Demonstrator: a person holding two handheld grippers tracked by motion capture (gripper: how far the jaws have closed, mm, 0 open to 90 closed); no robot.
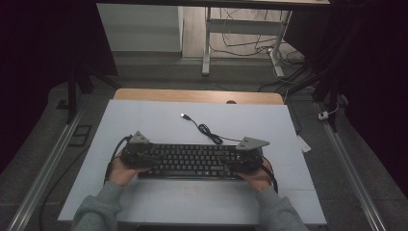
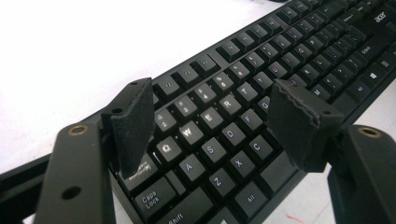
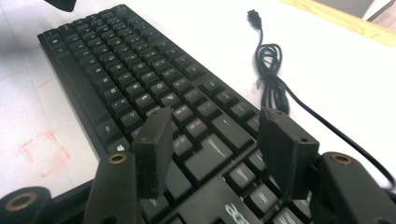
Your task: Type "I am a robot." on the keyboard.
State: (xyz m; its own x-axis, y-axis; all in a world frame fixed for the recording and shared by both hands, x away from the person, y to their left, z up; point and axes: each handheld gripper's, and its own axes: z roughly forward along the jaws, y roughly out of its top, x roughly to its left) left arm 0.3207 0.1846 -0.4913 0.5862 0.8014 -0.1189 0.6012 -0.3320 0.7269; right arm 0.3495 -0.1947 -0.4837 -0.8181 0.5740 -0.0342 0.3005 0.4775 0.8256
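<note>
Both grippers, left gripper (image 2: 210, 126) and right gripper (image 3: 217, 149), gape over the keyboard (image 1: 192, 161); the right gripper view adds its coiled cable (image 3: 271, 74).

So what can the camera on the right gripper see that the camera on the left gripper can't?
The right gripper view shows the keyboard's coiled cable, its plug and red marks on the table. The left gripper view shows the letter keys up close, such as Caps Lock. Both show the black keyboard on the white table, seen between a pair of open black jaws.
</note>
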